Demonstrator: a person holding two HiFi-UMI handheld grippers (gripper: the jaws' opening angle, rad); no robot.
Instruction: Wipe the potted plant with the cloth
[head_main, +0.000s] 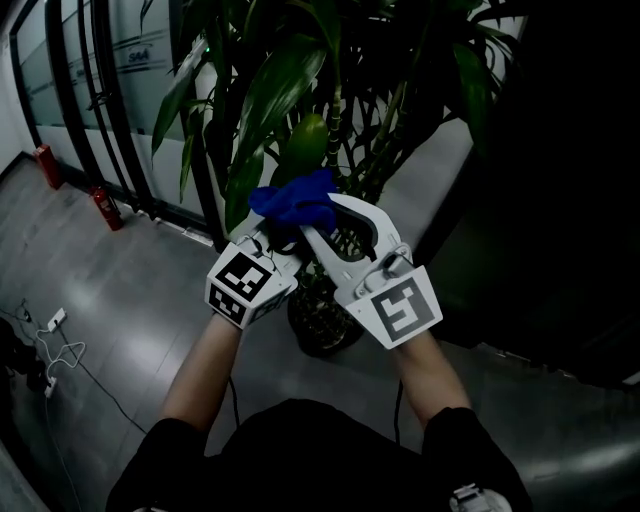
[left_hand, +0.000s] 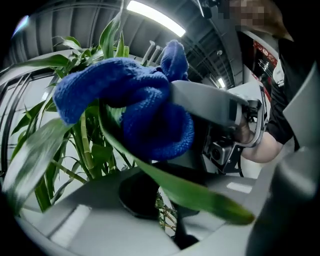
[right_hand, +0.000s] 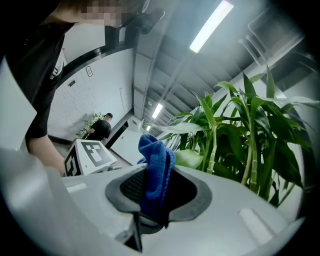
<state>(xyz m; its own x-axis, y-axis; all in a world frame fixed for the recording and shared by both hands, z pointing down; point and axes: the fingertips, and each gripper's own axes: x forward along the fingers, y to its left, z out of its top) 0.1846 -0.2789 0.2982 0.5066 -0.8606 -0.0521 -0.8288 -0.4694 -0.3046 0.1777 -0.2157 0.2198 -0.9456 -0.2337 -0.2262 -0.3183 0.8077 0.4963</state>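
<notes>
From the head, looking steeply down onto the left claw (head_main: 262, 238) and right claw (head_main: 335, 215), close below. From behind each claw, looking along its jaws, tilted up toward the ceiling lights (right_hand: 210, 25). Shared across all three: the blue cloth (head_main: 293, 199) at the claw tips and the potted plant (head_main: 290, 80) just beyond.

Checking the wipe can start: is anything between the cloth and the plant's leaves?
Nothing visible does. The blue cloth, clamped in the right hand-held gripper, sits against a long leaf crossing the left hand-held gripper.
</notes>
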